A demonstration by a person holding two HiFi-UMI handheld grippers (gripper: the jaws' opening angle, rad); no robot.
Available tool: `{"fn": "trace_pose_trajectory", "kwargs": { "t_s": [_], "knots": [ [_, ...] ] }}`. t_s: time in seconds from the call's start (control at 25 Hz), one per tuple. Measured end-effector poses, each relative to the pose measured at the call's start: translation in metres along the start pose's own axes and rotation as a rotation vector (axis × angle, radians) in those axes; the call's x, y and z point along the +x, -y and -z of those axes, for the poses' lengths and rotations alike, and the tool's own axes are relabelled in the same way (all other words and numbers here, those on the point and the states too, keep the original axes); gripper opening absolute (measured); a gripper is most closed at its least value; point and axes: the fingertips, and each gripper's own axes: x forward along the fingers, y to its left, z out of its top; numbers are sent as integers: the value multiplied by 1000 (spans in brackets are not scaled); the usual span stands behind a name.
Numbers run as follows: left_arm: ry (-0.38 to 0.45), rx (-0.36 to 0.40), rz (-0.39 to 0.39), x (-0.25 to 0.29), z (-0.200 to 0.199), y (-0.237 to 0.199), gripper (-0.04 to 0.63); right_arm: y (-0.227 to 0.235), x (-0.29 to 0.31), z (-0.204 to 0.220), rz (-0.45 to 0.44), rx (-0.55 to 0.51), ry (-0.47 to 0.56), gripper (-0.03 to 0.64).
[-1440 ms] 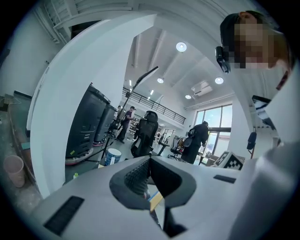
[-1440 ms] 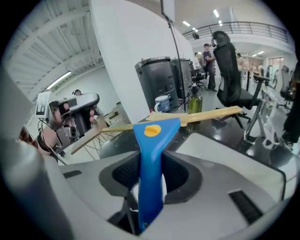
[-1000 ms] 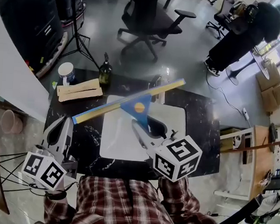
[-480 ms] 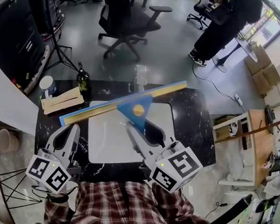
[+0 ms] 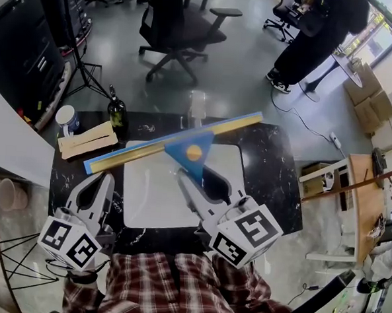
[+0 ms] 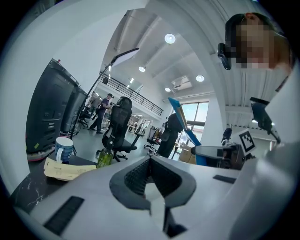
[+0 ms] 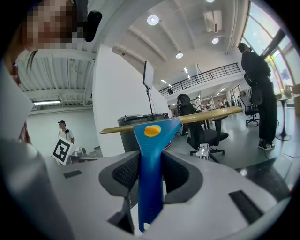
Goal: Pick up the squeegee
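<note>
1. Head view – the right gripper held the squeegee by the narrow end of its blue handle. The long yellow-and-blue blade slanted across the far part of the white board. The blade's right end reached past the far edge of the black marble table. The left gripper hung over the table's near left corner, well apart from the squeegee. On the far left of the table stood a mug and a dark bottle, with a flat paper bundle near them. An office chair and a standing person were on the floor beyond.

2. Left gripper view – its two jaws were drawn together, pad against pad, with nothing between them. The mug, bottle and paper bundle showed past the jaws at the left. The squeegee's blade rose as a thin blue strip at the right.

3. Right gripper view – the blue handle stood upright between the pads, gripped on both sides. The handle widened above the jaws into a triangle with a yellow dot. The blade ran crosswise at its top, held up off the table.
</note>
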Motion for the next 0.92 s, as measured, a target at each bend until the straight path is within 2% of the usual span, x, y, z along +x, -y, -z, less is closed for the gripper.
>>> {"fn": "trace_pose_trajectory", "kwargs": {
  "t_s": [0.6, 0.92],
  "knots": [
    [7, -17, -8, -10, 2, -4, 11, -6, 2, 2, -4, -1, -6, 138],
    [22, -17, -39, -18, -2, -12, 11, -13, 10, -2, -29, -9, -6, 138]
  ]
}}
